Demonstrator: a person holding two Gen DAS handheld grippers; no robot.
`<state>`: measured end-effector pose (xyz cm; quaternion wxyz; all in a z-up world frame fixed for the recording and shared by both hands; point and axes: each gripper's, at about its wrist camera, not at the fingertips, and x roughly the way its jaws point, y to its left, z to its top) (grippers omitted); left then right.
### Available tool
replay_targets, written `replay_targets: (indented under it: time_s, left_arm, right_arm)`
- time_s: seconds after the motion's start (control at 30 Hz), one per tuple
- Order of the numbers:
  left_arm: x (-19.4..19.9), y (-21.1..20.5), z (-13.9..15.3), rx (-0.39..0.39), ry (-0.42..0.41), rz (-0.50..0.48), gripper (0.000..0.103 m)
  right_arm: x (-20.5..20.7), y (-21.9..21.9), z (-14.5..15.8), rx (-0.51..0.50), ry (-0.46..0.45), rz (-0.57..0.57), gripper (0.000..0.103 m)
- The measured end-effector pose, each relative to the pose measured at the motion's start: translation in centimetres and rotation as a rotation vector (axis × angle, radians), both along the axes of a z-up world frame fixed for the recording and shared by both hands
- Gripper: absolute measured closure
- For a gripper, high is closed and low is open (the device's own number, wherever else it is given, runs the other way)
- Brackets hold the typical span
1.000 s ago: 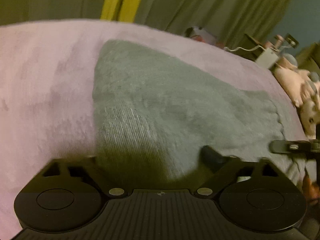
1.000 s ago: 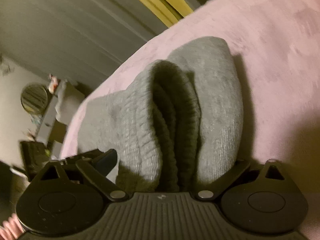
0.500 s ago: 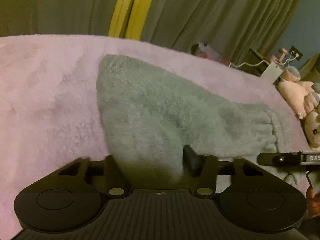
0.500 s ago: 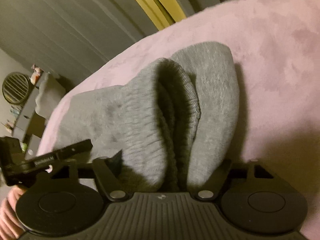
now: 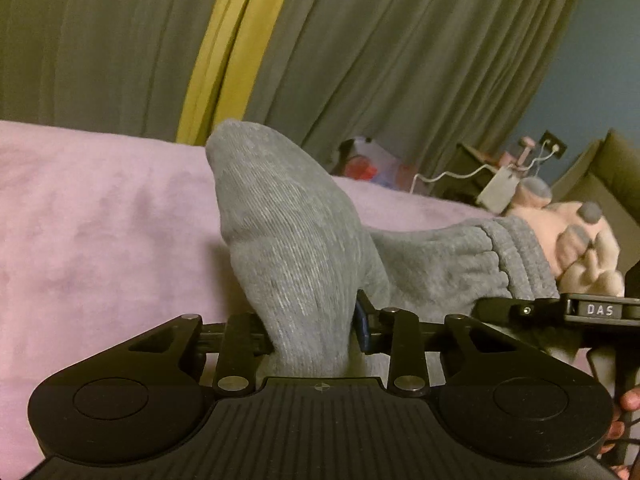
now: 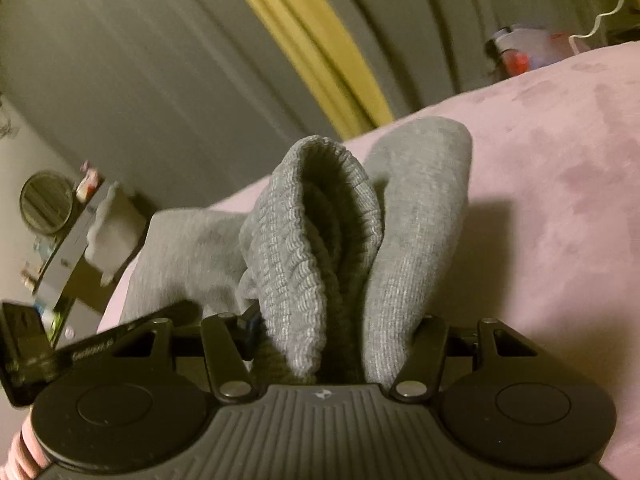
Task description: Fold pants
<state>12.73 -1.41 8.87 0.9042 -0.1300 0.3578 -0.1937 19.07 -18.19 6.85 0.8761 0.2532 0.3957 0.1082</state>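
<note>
Grey knit pants (image 5: 296,240) lie on a pink bed cover (image 5: 100,224). My left gripper (image 5: 312,332) is shut on a bunched fold of the pants, which rises in a peak above the bed. My right gripper (image 6: 336,336) is shut on the ribbed waistband end of the pants (image 6: 316,248), with several layers pinched between its jaws. The right gripper also shows at the right edge of the left wrist view (image 5: 560,312). The left gripper's body shows at the left edge of the right wrist view (image 6: 80,356). The two grippers are close side by side.
Grey curtains with a yellow strip (image 5: 224,60) hang behind the bed. A plush toy (image 5: 576,240) lies at the bed's right. Cluttered furniture with a cable (image 5: 472,172) stands beyond. A round mirror and a dresser (image 6: 48,204) show at the left.
Both grippers have closed on the pants and lifted them off the bed. The cloth has bunched into a raised peak, and both views have tilted up toward the curtains.
</note>
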Motion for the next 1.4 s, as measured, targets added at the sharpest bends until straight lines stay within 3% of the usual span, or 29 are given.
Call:
replay_targets:
  time_s: [0.1, 0.47, 0.57, 0.6, 0.63, 0.7, 0.73, 0.77, 0.83, 1.0, 1.13, 1.4]
  left_arm:
    - [0.8, -0.6, -0.4, -0.035, 0.028, 0.005, 0.072]
    - [2.6, -2.4, -2.3, 0.06, 0.065, 0.012, 0.068]
    - [2.7, -2.8, -2.7, 0.121, 0.073, 0.042, 0.053]
    - [2.7, -2.8, -2.8, 0.153, 0.085, 0.07, 0.042]
    - [2.5, -2.7, -2.9, 0.199, 0.095, 0.114, 0.035]
    - [1.9, -2.5, -3.0, 0.3, 0.113, 0.186, 0.022]
    - [1.3, -2.4, -3.0, 0.342, 0.12, 0.212, 0.018]
    - [0.6, -2.2, -2.9, 0.357, 0.117, 0.217, 0.016]
    - [-1.0, -2.0, -2.9, 0.352, 0.115, 0.21, 0.011]
    - [-3.9, -2.9, -3.5, 0.317, 0.164, 0.17, 0.008]
    - [-4.7, -4.1, -4.9, 0.351, 0.184, 0.162, 0.008]
    - [-4.5, -3.9, -5.2, 0.32, 0.207, 0.19, 0.006]
  right_arm:
    - [0.3, -0.3, 0.2, -0.033, 0.01, -0.011, 0.046]
    - [0.7, 1.0, -0.4, -0.199, 0.023, 0.019, 0.045]
    - [1.1, 0.7, -0.7, -0.241, 0.044, 0.026, 0.042]
    - [1.3, 0.6, -1.0, -0.276, 0.059, 0.023, 0.035]
    - [1.4, 0.7, -1.2, -0.351, 0.09, 0.005, 0.022]
    - [1.2, 1.1, -1.5, -0.563, 0.137, -0.084, 0.004]
    - [0.9, 1.4, -1.6, -0.659, 0.135, -0.104, 0.004]
    - [0.4, 1.7, -1.5, -0.694, 0.12, -0.089, 0.004]
    - [-0.8, 2.3, -1.0, -0.684, 0.091, -0.071, 0.004]
    - [-3.0, 4.5, -1.2, -0.72, 0.084, -0.04, 0.004]
    - [-3.7, 5.1, -1.9, -0.737, 0.088, -0.057, 0.004]
    - [-4.3, 5.0, -1.9, -0.739, 0.09, -0.082, 0.004]
